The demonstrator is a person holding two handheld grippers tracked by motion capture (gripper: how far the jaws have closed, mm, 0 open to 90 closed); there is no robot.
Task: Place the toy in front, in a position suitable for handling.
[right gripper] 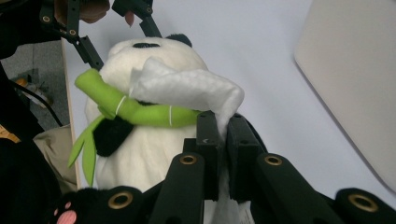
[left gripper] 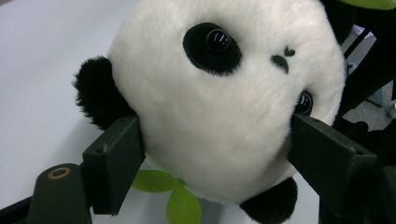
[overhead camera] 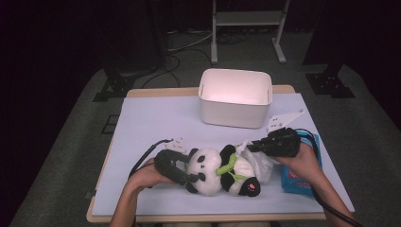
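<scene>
My left gripper [left gripper: 215,154] clamps the panda [overhead camera: 220,170] head; right gripper [right gripper: 223,135], pinching the wipe [right gripper: 187,88], sits at its three o'clock.

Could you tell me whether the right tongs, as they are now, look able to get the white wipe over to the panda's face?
Probably yes: the right tongs hold the wipe above the panda's belly, and nothing stands between, though the left tongs clamp the head.
</scene>
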